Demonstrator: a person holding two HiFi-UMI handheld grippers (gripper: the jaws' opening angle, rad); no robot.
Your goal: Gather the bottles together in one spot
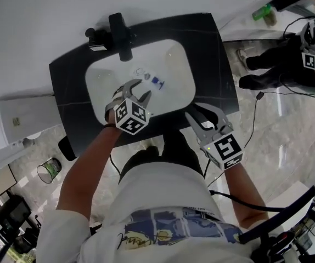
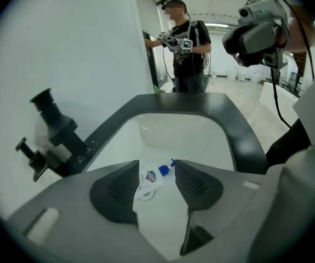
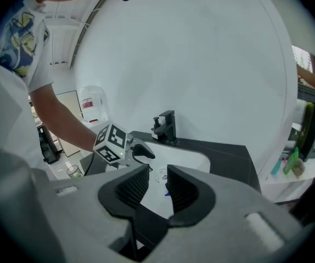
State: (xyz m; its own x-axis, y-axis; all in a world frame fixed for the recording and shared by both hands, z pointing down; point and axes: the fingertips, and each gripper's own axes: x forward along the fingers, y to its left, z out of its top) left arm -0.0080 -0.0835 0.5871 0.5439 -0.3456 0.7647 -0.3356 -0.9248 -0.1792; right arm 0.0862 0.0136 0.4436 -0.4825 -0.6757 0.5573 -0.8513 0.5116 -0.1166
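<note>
Head view: my left gripper [image 1: 138, 91] hangs over the white sink [image 1: 100, 73], pitched down into the basin. My right gripper [image 1: 196, 111] sits near the front edge of the black counter [image 1: 204, 37], off to the right. A small clear bottle [image 1: 153, 80] with a blue cap lies flat on the basin floor just beyond the left jaws. Left gripper view only: the jaws are well apart with nothing clamped, and the bottle shows through the gap, not touched. It also shows another person [image 2: 187, 43] standing past the far end of the counter, which the head view cuts off. Right gripper view only: its jaws are parted and empty, aimed across the basin at the left gripper's marker cube, with a green bottle [image 3: 293, 160] far right on a white ledge. Edges: the black faucet [image 1: 122, 34] stands on the back rim against the wall, and basin walls ring the bottle. The basin floor is open right of the bottle.
</note>
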